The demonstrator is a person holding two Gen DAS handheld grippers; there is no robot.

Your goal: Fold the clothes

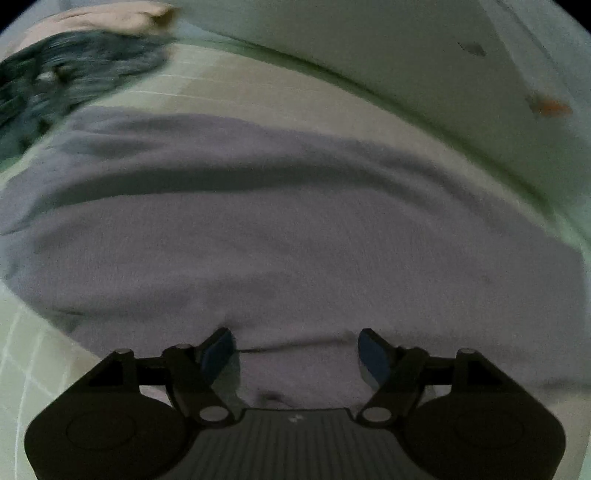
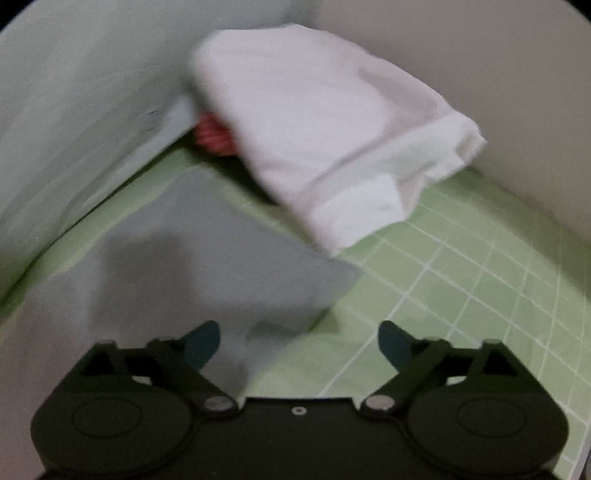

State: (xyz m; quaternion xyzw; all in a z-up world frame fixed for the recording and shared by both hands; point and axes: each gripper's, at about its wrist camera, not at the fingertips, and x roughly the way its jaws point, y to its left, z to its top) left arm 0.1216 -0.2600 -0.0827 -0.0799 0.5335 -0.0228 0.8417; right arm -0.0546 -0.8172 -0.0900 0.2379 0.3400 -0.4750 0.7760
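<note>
**Grey garment lay flat, both grippers spread above it**

The green gridded mat covered the work surface, hemmed in by pale walls. Across most of it lay the grey garment, spread out and already doubled over on itself at least once (a long fold shadow crossed its upper part). It looked soft, light and limp, likely to sag and drag rather than slide stiffly, so a pinch at a corner or along a hem edge seemed the sensible hold; its nearest corner rested on the mat just ahead of the right gripper.

A white cloth was heaped in the far corner against the wall, well apart from the grey piece. Something red peeked from under it, too covered to identify. A dark patterned garment and a pinkish one sat at the left view's far edge, smeared by blur and cut off.

The left gripper hovered over the grey fabric with jaws wide and nothing between them. The right gripper's jaws also stood wide and empty.
</note>
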